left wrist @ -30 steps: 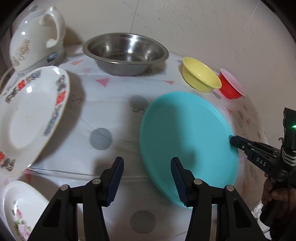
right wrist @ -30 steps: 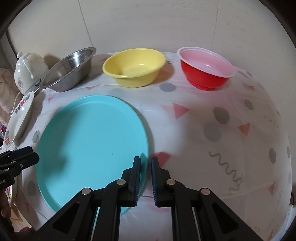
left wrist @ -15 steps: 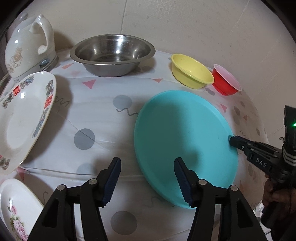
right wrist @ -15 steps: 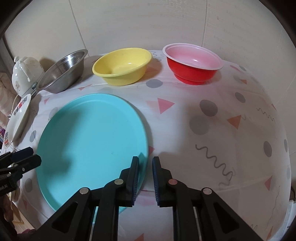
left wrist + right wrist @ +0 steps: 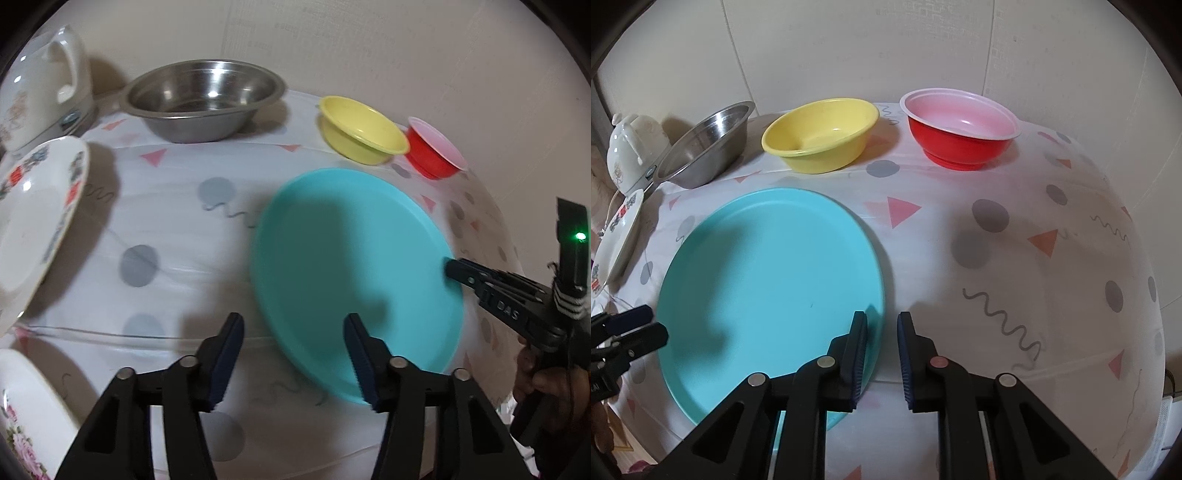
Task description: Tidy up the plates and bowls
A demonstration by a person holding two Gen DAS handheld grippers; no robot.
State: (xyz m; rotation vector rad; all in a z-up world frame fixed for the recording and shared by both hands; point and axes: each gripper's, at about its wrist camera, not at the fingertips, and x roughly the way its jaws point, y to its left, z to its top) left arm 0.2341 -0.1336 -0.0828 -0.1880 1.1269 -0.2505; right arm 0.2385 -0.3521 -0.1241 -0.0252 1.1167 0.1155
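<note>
The left gripper is closing, nothing between its jaws; the right gripper hangs slightly parted, empty, at the turquoise plate's 4 o'clock rim on the tablecloth

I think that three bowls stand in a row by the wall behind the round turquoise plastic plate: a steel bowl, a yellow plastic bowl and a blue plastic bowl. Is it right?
Not quite. The third one is a red plastic bowl with a pale pink inside, not blue. The right wrist view shows it beside the yellow plastic bowl and the steel bowl, behind the round turquoise plastic plate.
</note>
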